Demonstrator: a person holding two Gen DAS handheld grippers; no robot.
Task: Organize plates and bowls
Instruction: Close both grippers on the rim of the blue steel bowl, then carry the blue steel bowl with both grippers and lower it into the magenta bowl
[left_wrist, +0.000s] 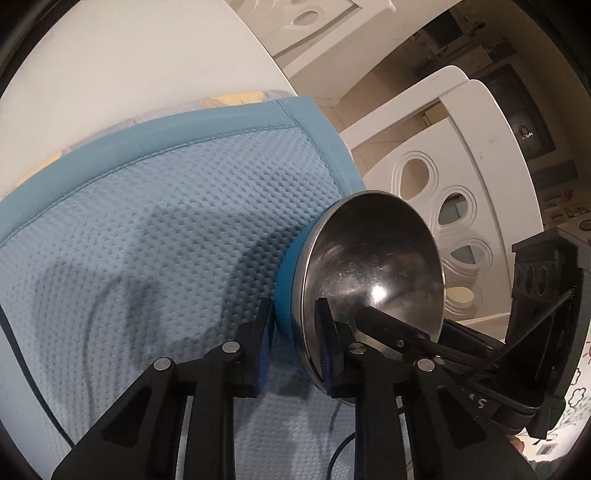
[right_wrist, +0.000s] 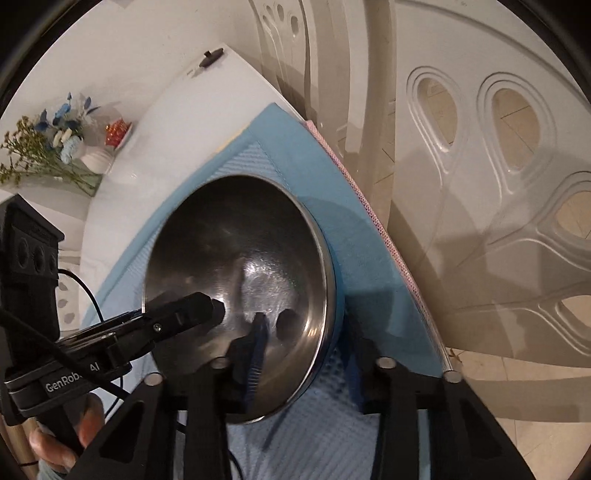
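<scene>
A steel bowl with a blue outer shell is held tilted over the blue waffle mat. Its shiny inside faces both cameras. My left gripper is shut on the bowl's near rim, with one finger on the blue outside and one on the steel inside. In the right wrist view the same bowl has its wall pinched by my right gripper, one finger inside and one outside. Each gripper shows in the other's view: the right gripper and the left gripper both reach into the bowl. Whether the bowl touches the mat I cannot tell.
The mat lies on a white table, close to its edge. White chairs with oval cut-outs stand just past that edge. A vase of flowers sits at the table's far side. A hand holds the left gripper.
</scene>
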